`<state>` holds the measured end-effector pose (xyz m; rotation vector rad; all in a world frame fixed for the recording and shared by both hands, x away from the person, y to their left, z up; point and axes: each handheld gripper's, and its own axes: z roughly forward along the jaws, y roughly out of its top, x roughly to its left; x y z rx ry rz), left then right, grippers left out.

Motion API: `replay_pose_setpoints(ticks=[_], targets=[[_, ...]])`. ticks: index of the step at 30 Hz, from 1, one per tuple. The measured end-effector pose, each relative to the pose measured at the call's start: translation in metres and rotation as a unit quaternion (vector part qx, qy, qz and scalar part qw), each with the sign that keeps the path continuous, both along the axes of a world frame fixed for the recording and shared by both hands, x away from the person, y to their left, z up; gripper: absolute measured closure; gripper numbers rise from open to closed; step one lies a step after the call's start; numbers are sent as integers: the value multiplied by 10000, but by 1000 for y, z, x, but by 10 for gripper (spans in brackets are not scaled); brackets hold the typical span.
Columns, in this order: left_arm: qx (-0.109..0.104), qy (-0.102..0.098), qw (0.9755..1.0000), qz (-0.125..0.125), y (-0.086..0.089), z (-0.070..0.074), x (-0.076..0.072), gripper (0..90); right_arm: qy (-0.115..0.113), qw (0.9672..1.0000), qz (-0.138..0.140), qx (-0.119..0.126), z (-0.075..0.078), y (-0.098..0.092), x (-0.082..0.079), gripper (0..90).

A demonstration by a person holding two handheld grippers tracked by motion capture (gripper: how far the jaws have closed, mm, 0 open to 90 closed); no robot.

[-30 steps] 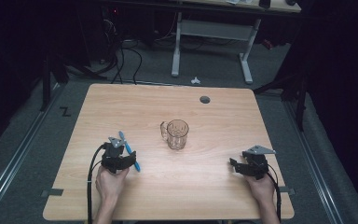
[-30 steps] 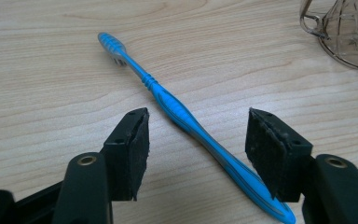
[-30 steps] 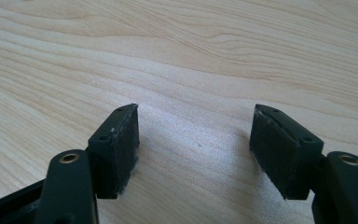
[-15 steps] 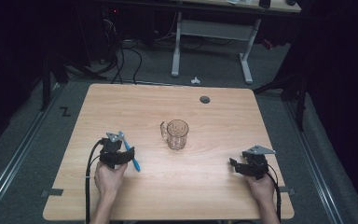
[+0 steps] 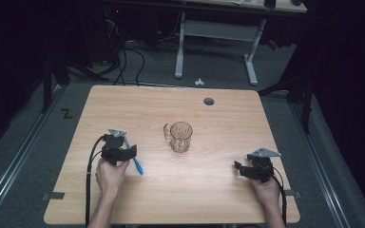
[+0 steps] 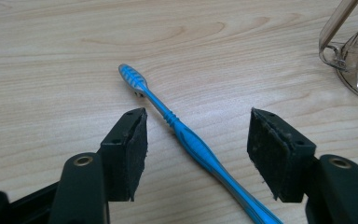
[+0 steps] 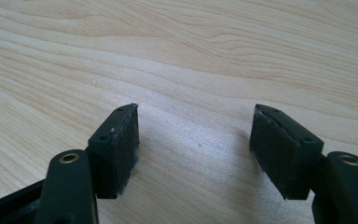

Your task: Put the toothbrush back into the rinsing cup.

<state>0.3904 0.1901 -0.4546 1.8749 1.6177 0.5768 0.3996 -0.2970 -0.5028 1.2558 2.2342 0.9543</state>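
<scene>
- We saw the toothbrush (image 6: 182,135) flat on the tabletop (image 6: 51,56), lying between the left gripper (image 6: 198,149) jaws but touching neither pad; nothing held.
- L jaws stood wide apart. Handle ran diagonally through the gap: bristle head beyond the jaws and toward the left-hand jaw, tail end back under the right-hand jaw, near the cam.
- So its long axis sat skewed approx. halfway to the closing line, not square across it. In our judgement, a closing pinch would meet the handle at a slant unless the wrist turned first.
- In the high view the brush (image 5: 135,161) lay just beside the L gripper (image 5: 119,153); the glass mug (image 5: 180,137) stood near, further out from those jaws and off to their right.
- R gripper (image 7: 196,140) jaws also wide open, w/ bare tabletop between them, nothing gripped. It (image 5: 254,170) was well apart from the brush, so L hand was clearly nearer.
</scene>
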Motion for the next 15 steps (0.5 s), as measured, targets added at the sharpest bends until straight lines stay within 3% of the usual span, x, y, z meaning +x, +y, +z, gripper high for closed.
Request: replay_pose_setpoints(ticks=[15], targets=[[129, 98, 9999, 16, 0, 9, 16, 394, -2, 10000, -1, -1, 0, 0, 0, 334]])
